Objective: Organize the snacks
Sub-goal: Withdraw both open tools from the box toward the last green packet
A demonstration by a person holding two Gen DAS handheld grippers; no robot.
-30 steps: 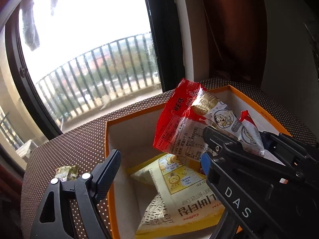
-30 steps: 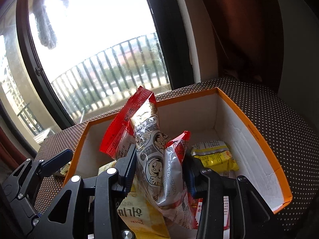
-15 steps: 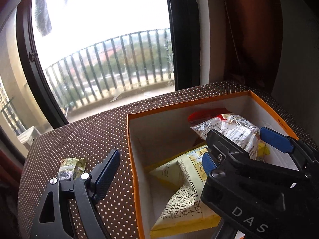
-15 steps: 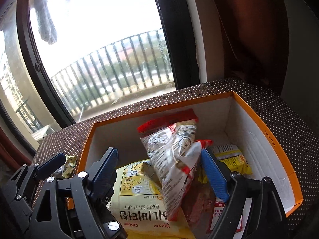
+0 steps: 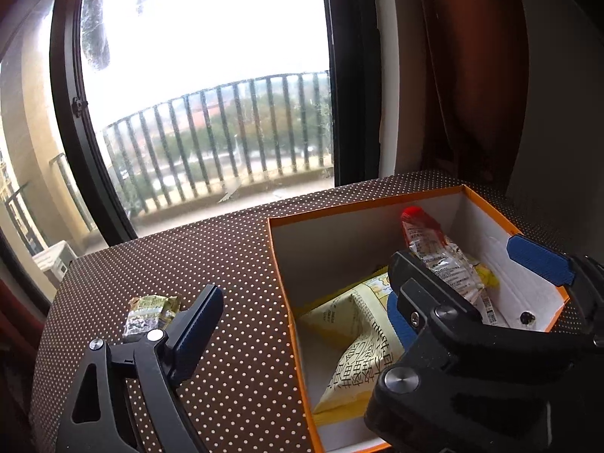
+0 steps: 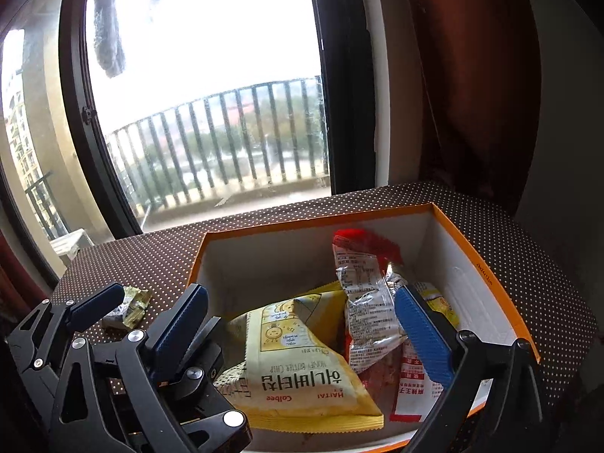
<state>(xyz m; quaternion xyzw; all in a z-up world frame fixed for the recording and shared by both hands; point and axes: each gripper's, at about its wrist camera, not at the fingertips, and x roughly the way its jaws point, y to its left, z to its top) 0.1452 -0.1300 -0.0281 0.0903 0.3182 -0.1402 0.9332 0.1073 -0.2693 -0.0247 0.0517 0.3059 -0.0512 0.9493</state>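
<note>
Orange-rimmed box set on the dotted brown table, red-topped snack bag leant upright inside against the yellow chip bag, right tool opening wide with the red-topped bag loose between its jaws, left tool opening over the box's left wall, small green packet left out on the table.

I count one orange box on one dotted tablecloth, four snack packets in the box, the yellow chip bag nearest, one small packet left outside, and two grippers.
</note>
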